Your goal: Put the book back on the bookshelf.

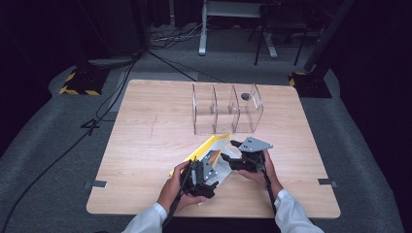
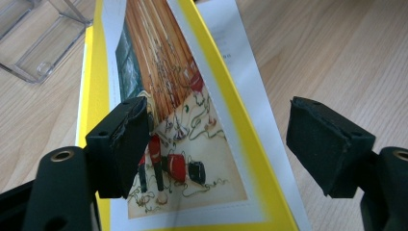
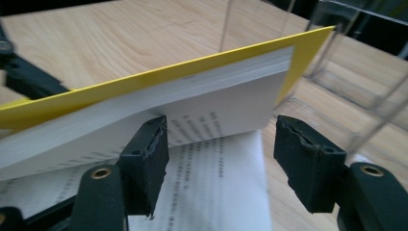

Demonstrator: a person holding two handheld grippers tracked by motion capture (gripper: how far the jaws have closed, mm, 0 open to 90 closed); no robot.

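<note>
A: From the high view, what containers are there?

B: One clear divided rack [image 1: 227, 108] stands on the tabletop [image 1: 145, 131], past the hands. Its compartments look bare, apart from a small dark round thing [image 1: 245, 96] seen at its far right compartment; I cannot tell whether that sits inside or behind it.

A: And the book?

B: The yellow-covered book [image 1: 208, 148] lies open near the front edge, just before the rack. The left gripper [image 1: 204, 175] sits at its near left side, the right gripper [image 1: 239, 160] at its right side, each in a hand. Whether either touches the pages is too small to tell from here.

A: The left gripper view?

B: A corner of the rack [image 2: 38, 48] shows top left. The book [image 2: 192, 120] runs away from the camera, its picture cover facing up and tilted. The left gripper [image 2: 216, 139] is spread wide: one pad [image 2: 127, 139] rests over the picture cover, the other [image 2: 327, 144] stands clear of the book's yellow edge, above bare wood. Nothing is pinched.

A: The right gripper view?

B: The rack's clear walls [image 3: 356, 86] stand at the right. The book [image 3: 159, 91] is lifted open, yellow cover on top, a block of pages beneath, a printed page [image 3: 216, 187] lying flat below. The right gripper [image 3: 221, 168] is spread; its left pad [image 3: 146, 159] sits right under the raised page block, the right pad [image 3: 308, 159] is apart from it. It grips nothing.
</note>
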